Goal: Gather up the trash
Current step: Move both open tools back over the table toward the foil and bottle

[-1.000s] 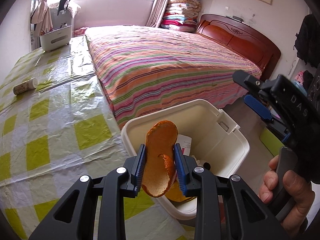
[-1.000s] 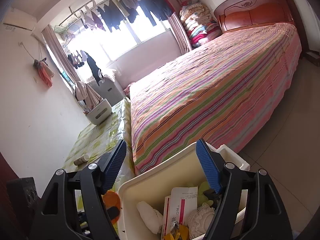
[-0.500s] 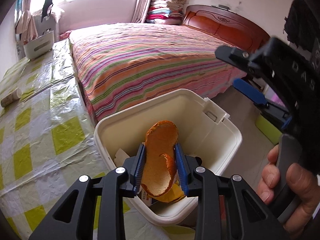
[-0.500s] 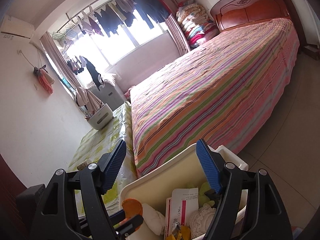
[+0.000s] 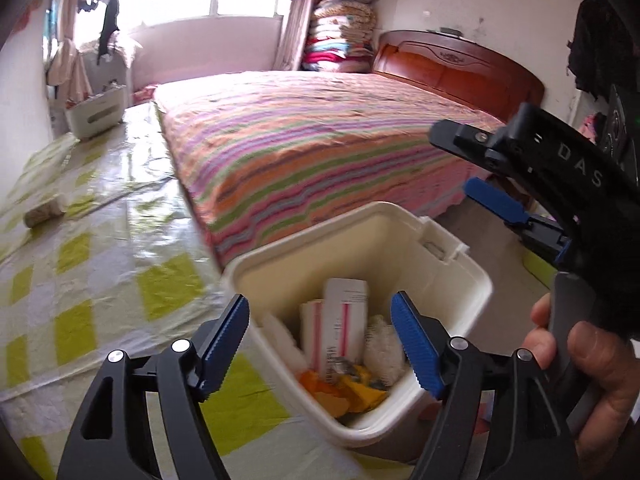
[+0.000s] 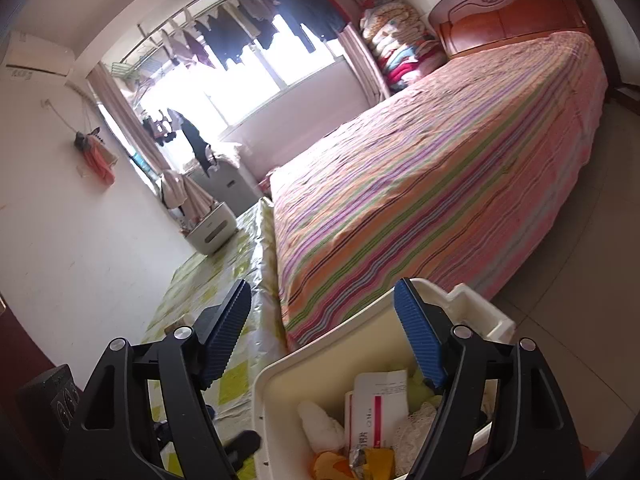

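Observation:
A cream plastic trash bin (image 5: pixel 456 268) stands at the table's edge by the bed. It holds a white and pink medicine box (image 5: pixel 340 320), white tissue, yellow wrappers and an orange peel (image 5: pixel 316 384). My left gripper (image 5: pixel 320 340) is open and empty just above the bin's near rim. My right gripper (image 6: pixel 324 340) is open and empty over the same bin (image 6: pixel 280 400), and it also shows at the right of the left wrist view (image 5: pixel 492 200), held by a hand.
A table with a yellow-and-white checked cloth (image 5: pixel 80 280) lies left of the bin. A small tube (image 5: pixel 42 212) lies on it and a white basket (image 5: pixel 96 116) stands at its far end. A striped bed (image 5: pixel 312 148) fills the middle.
My left gripper opened and the orange peel dropped into the bin. The left gripper also rose a little. The right gripper stayed open over the bin.

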Tool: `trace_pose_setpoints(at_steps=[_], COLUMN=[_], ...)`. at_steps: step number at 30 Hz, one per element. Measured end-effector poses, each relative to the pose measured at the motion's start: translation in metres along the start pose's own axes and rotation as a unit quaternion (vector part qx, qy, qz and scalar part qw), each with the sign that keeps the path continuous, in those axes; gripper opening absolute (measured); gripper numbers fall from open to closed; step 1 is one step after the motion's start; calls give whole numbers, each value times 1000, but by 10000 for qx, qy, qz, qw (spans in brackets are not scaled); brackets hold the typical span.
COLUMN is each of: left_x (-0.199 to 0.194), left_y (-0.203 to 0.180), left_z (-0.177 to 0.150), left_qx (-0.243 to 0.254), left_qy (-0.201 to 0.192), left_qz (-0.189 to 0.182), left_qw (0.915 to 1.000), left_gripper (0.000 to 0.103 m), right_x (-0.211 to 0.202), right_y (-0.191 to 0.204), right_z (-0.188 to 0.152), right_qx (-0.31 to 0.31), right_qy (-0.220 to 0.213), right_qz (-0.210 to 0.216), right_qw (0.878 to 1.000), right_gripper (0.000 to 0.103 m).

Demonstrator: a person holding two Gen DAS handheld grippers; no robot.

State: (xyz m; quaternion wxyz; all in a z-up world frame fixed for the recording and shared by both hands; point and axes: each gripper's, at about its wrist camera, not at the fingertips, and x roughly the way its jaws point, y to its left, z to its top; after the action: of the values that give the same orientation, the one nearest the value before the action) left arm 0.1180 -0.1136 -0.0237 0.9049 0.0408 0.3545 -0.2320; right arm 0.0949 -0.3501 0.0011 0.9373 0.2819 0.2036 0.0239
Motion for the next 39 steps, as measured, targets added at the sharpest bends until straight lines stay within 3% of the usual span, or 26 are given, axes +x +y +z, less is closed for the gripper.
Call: trace_pose_setpoints(at_steps=[12,18,24,29,36,39], left_x=[-57,-106,-161,-171,-161,-158], left_y=[83,137,183,216,256,268], left_z=[-24,-45,-77,-98,-112,-118], left_qx=[30,-60,338,559,226,39], left_qy=[-61,-209,-264,171,628,771], left_qz=[905,1515,2209,2243,2069,1869], left_qw=[9959,9882,9744,9728,9761,9793], left_gripper=[72,72,72,72,72,71], right_x=[23,34,45,51,59,66], right_y=[48,84,103,132,172,187], right_z=[-21,-47,-67,-81,-97,-105], right_qx=[-519,-951,-1153,-1266,-1423,-1579], right_qy=[527,832,1170,1356,1634,1861], right_qz=[707,913,1129,1412,1858,2125], right_qw=[9947,9878,9799,9724,9584,9462], right_gripper=[76,77,77,77,77,77])
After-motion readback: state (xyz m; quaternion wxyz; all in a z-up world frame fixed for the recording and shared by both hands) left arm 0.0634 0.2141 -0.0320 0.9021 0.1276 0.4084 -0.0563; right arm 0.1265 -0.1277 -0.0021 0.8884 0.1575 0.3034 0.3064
